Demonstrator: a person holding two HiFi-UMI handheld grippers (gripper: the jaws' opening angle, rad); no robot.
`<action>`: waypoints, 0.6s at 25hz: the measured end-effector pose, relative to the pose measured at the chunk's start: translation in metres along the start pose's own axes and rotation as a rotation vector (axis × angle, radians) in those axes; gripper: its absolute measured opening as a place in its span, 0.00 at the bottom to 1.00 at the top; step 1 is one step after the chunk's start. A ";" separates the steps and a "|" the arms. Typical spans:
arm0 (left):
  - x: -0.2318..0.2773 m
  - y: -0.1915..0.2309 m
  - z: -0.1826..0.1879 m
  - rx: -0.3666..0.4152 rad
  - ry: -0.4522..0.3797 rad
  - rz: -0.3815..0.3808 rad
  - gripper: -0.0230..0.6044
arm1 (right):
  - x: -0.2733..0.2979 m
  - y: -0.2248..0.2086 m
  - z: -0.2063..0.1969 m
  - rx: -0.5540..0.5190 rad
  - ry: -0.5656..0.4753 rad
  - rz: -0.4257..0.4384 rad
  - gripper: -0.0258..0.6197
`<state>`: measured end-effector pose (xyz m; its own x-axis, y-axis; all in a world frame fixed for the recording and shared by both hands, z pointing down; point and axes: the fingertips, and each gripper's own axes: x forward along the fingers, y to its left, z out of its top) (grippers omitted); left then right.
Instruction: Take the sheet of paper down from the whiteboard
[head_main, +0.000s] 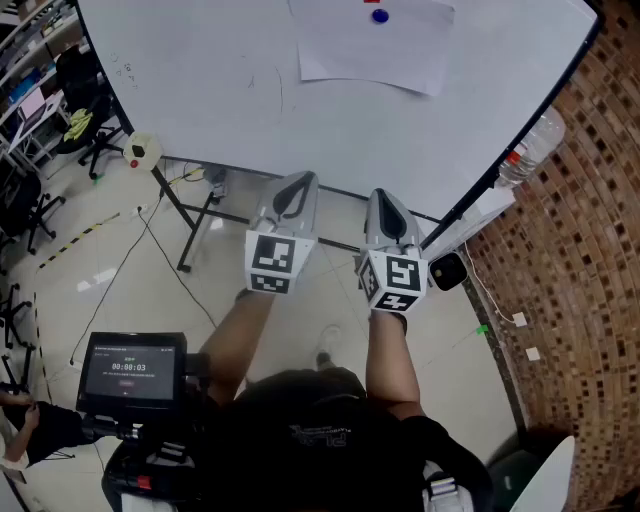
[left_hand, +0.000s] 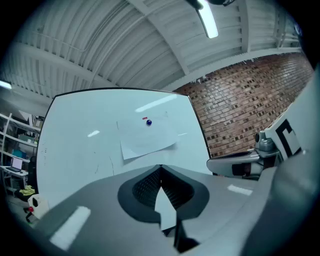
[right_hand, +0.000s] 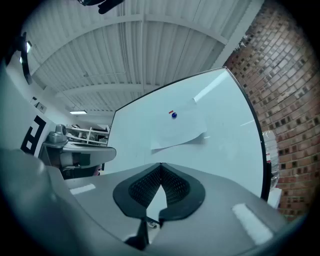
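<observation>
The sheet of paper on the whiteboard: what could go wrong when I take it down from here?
1. A blue magnet pins the sheet of paper near its top; pulling the sheet alone may tear it or drop the magnet.
2. The left tool and right tool are both shut and short of the whiteboard; unopened, they would only push the sheet.
3. A plastic bottle sits by the board's right edge; a wide swing might knock it.
</observation>
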<state>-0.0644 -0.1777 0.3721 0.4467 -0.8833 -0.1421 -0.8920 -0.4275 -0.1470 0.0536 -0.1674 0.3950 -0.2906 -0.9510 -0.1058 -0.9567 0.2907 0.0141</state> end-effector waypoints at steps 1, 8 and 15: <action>0.004 -0.001 0.003 0.005 -0.007 -0.007 0.04 | 0.002 -0.005 0.001 0.003 0.000 -0.005 0.06; 0.083 0.002 0.025 0.058 -0.042 0.004 0.04 | 0.053 -0.065 0.007 0.034 -0.014 0.001 0.06; 0.136 0.008 0.045 0.127 -0.092 0.038 0.04 | 0.090 -0.103 0.015 0.066 -0.044 0.010 0.06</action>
<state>-0.0080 -0.2923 0.3079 0.4226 -0.8745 -0.2381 -0.8950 -0.3613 -0.2615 0.1262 -0.2814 0.3693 -0.2980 -0.9428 -0.1496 -0.9500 0.3082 -0.0501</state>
